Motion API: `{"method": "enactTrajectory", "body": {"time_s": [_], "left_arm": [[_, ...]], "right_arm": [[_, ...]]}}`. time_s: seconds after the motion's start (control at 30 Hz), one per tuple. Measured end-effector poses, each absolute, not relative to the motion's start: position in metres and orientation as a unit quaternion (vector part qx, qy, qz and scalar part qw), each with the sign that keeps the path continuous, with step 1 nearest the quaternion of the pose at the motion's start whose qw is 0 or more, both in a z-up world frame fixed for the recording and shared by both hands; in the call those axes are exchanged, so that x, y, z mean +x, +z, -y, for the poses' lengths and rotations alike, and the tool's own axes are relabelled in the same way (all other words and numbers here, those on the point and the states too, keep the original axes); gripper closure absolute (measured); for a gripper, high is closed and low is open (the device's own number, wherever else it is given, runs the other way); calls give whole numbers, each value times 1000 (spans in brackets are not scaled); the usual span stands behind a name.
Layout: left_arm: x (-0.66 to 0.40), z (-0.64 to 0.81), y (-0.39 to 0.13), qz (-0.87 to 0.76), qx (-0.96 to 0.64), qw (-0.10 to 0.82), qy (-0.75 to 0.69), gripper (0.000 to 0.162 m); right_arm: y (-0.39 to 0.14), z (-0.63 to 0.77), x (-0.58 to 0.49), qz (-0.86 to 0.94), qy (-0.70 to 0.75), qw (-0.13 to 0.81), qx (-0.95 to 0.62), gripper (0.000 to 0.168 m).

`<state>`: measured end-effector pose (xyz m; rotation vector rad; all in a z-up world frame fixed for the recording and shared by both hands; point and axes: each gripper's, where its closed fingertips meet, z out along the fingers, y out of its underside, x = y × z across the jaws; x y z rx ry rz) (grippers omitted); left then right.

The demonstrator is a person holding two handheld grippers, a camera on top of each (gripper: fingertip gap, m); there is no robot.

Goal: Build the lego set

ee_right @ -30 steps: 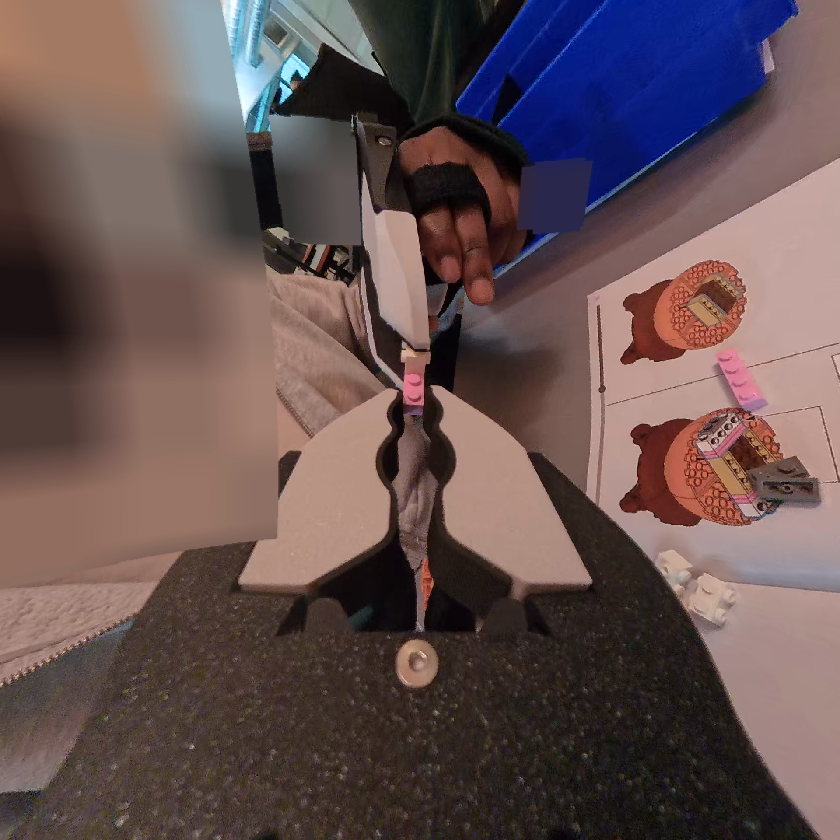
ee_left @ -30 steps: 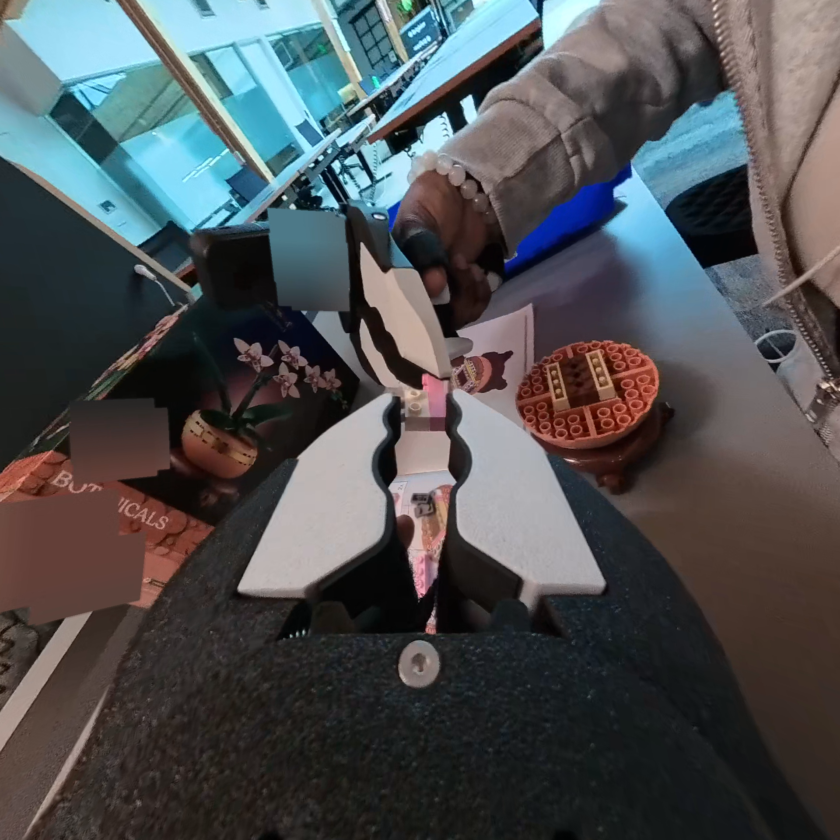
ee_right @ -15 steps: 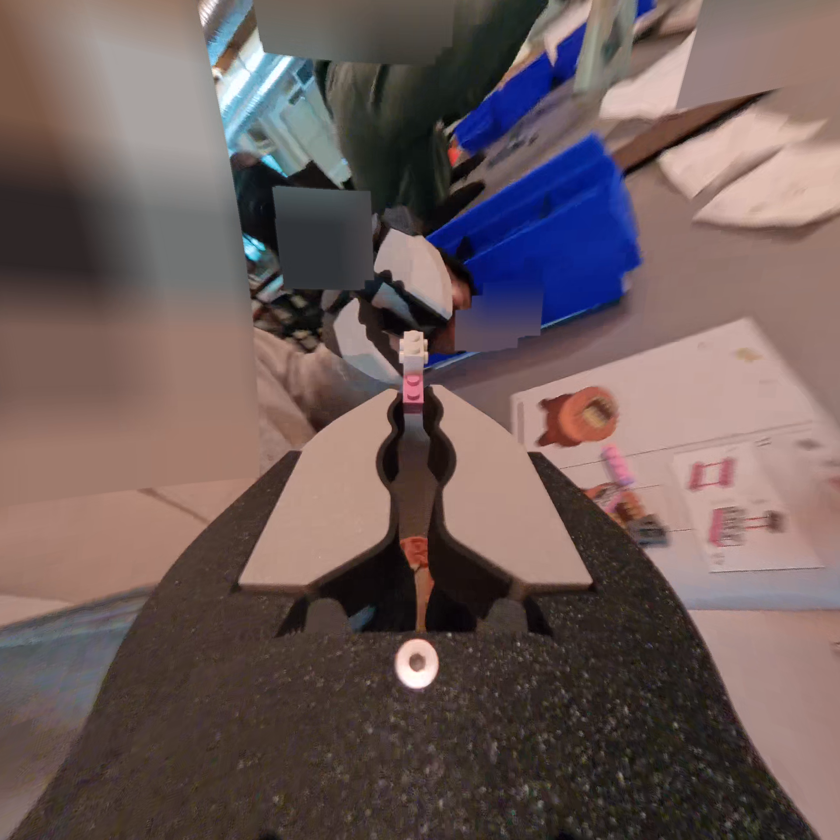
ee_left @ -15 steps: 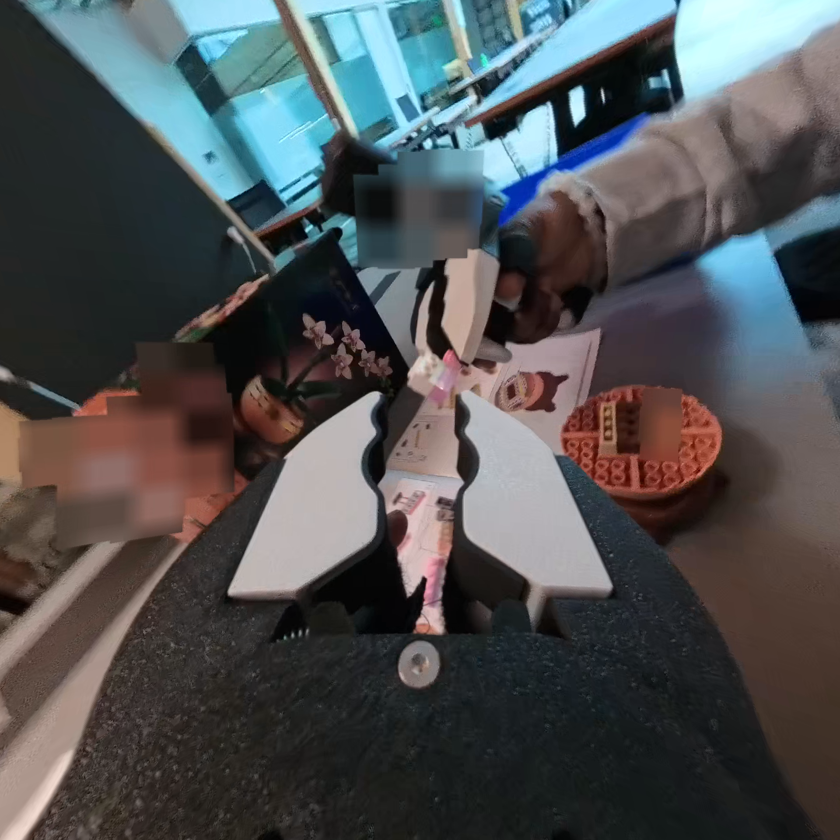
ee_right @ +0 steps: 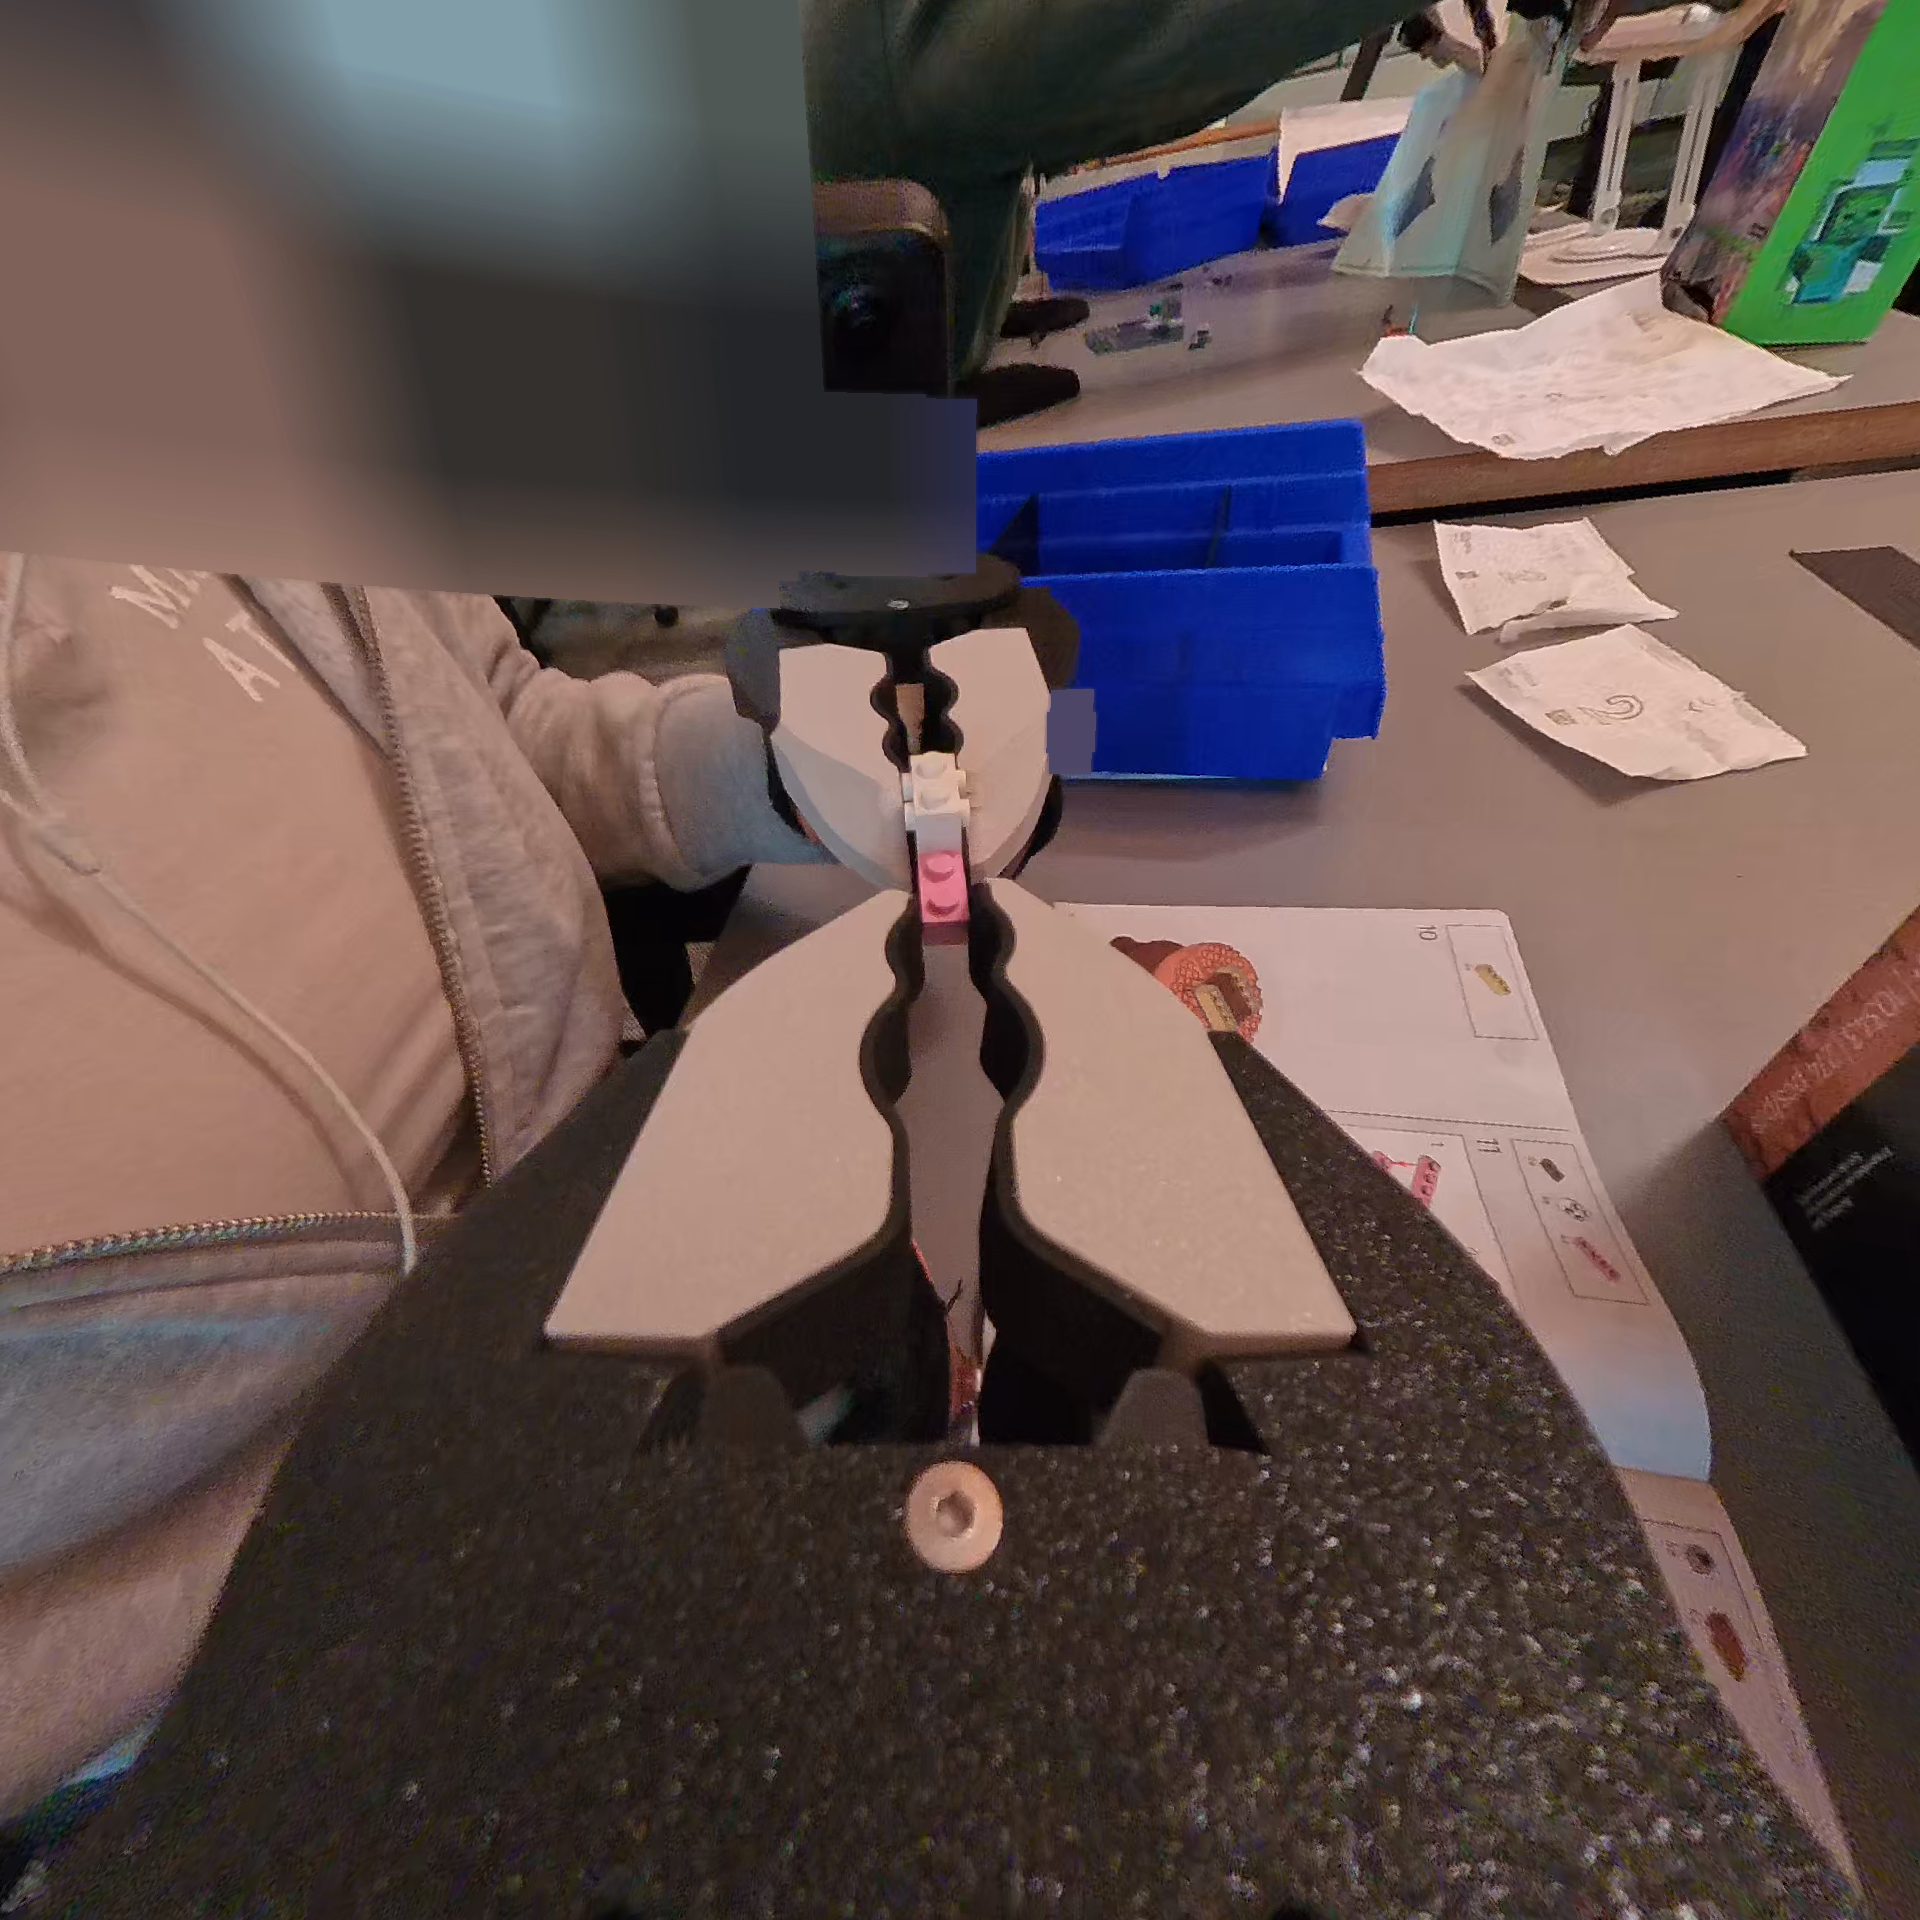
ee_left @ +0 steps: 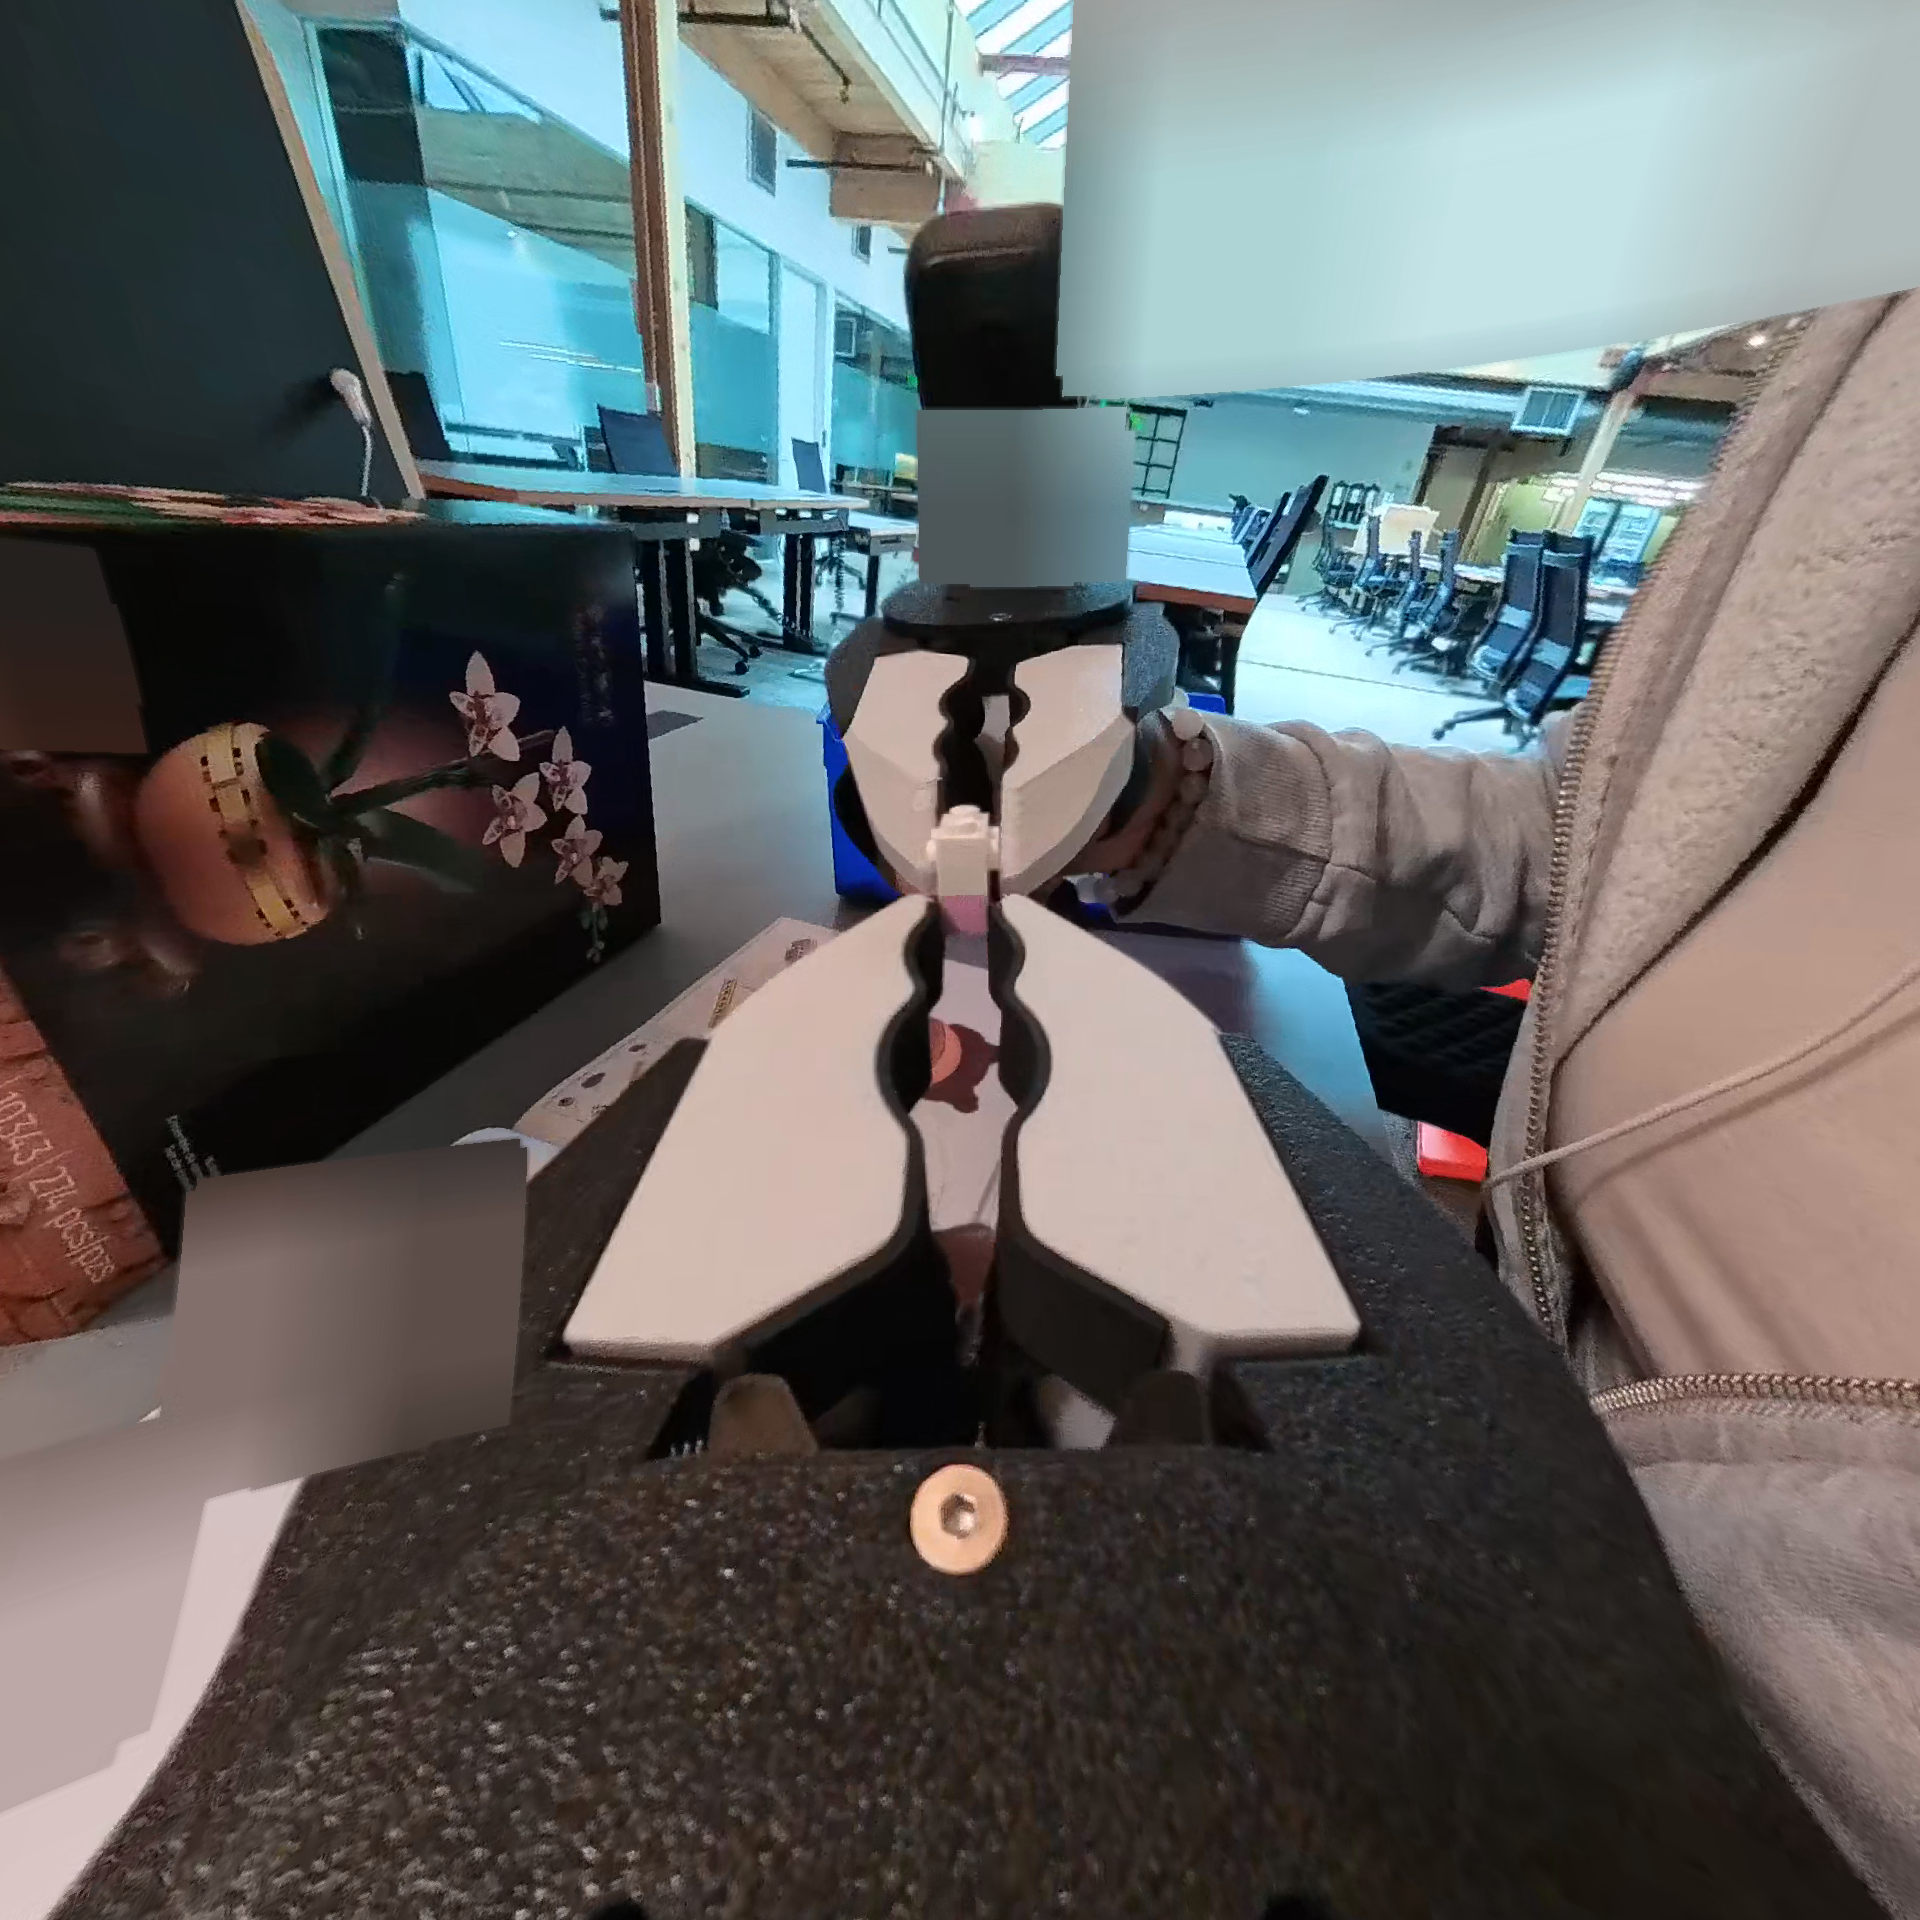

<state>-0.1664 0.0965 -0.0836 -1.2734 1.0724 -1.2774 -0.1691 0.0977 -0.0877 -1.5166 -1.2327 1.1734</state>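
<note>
The instruction sheet [ee_right: 1340, 1039] is laid flat on the table [ee_right: 1558, 831]. Behind the sheet, the compartment bin [ee_right: 1195, 613] is set; right of the sheet, the set box [ee_right: 1849, 1174] is stood.

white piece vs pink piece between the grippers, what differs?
The white piece is white and blocky, the pink piece pink and flatter. The pink piece sits between the tips of the right gripper; the white piece juts past them toward the left gripper. Shared: joined end to end, held off the table.
</note>
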Motion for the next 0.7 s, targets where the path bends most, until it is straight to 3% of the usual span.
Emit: {"method": "enactTrajectory", "body": {"time_s": [0.07, 0.13, 0.23, 0.33, 0.5, 0.7], "left_arm": [[-167, -94, -88, -448, -527, 498, -524, 155], [-172, -94, -92, -451, -533, 496, -517, 155], [-186, -105, -102, -435, -559, 505, -494, 155], [-199, -112, -118, -426, -585, 500, -476, 155], [-200, -110, -132, -416, -596, 496, -475, 155], [-192, -109, -139, -405, -598, 497, -481, 155]], "right_arm": [[-91, -96, -168, 513, 442, 421, -603, 158], [-93, -99, -160, 520, 415, 431, -609, 142], [-106, -104, -133, 543, 353, 425, -633, 145], [-154, -106, -101, 606, 253, 350, -668, 141], [-196, -99, -108, 637, 244, 283, -674, 151], [-224, -105, -119, 644, 206, 290, -678, 159]]}}
